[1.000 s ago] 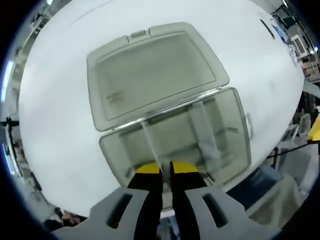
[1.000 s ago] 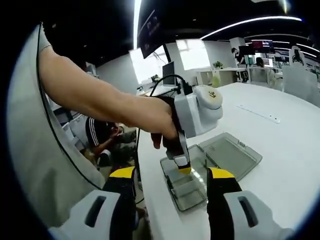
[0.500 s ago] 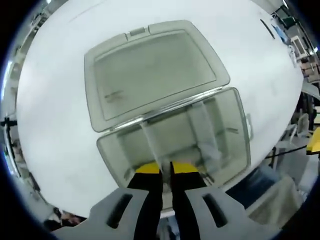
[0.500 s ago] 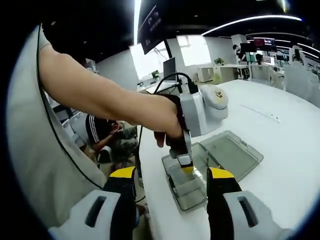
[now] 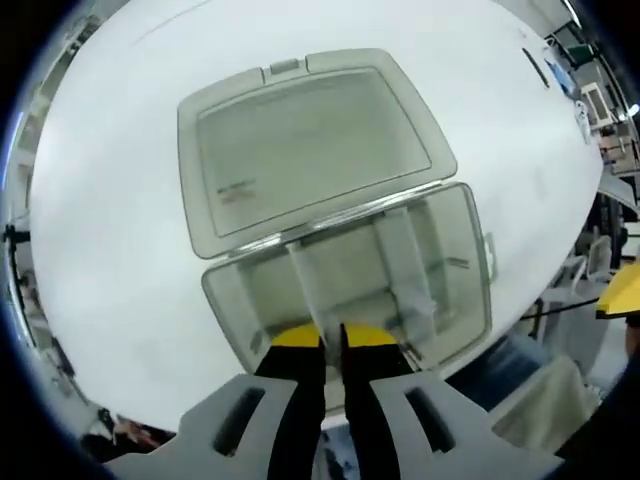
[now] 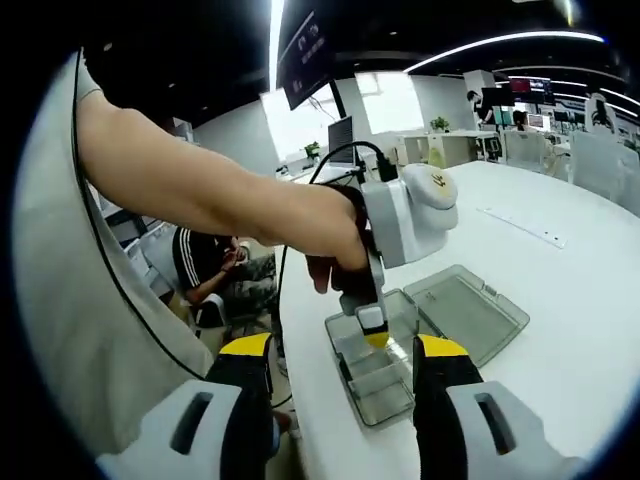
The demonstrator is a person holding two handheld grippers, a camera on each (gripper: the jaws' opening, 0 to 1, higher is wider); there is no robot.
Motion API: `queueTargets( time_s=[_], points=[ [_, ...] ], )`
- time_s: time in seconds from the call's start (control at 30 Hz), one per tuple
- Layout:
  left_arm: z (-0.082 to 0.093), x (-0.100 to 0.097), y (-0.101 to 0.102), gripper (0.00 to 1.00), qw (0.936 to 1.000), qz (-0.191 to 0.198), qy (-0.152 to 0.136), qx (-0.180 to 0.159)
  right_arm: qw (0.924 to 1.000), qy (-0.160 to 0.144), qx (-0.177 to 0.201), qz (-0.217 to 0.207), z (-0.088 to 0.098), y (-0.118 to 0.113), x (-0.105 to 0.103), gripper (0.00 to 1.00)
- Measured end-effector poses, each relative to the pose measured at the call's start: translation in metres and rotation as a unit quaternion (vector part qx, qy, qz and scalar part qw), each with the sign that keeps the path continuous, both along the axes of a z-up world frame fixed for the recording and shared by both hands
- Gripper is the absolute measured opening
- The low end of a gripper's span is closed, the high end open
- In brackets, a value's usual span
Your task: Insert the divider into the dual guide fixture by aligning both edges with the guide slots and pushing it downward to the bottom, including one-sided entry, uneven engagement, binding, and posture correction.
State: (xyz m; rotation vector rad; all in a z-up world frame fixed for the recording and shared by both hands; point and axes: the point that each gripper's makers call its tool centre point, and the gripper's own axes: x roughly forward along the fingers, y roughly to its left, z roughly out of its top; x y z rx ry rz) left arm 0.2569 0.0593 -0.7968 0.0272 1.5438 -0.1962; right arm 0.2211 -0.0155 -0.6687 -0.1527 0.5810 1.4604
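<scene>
Left gripper (image 5: pixel 332 335): jaws pinching the clear divider (image 5: pixel 322 322), apparently at its top edge, standing in the box (image 5: pixel 470 290) near wall. Beyond the fingers, open lid (image 5: pixel 310 150) flat on table (image 5: pixel 110 260). Right gripper (image 6: pixel 340 365): jaws spread, holding nothing, box just past tips.

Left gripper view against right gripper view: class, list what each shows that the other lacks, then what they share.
Left gripper view alone: the clear plastic divider pinched between its near-closed jaws, and a second divider standing in the box. Right gripper view alone: the person's bare forearm, a seated person, and the right gripper open, holding nothing. Shared: the translucent grey compartment box, its open lid, the white table, the left gripper.
</scene>
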Motion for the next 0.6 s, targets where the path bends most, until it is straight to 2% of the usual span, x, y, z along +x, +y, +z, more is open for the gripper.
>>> queueTargets(
  time_s=[0.6],
  points=[
    [0.014, -0.002, 0.001, 0.02, 1.0, 0.005, 0.001, 0.0, 0.9999, 0.0, 0.012, -0.002, 0.002, 0.0, -0.002, 0.52]
  ],
)
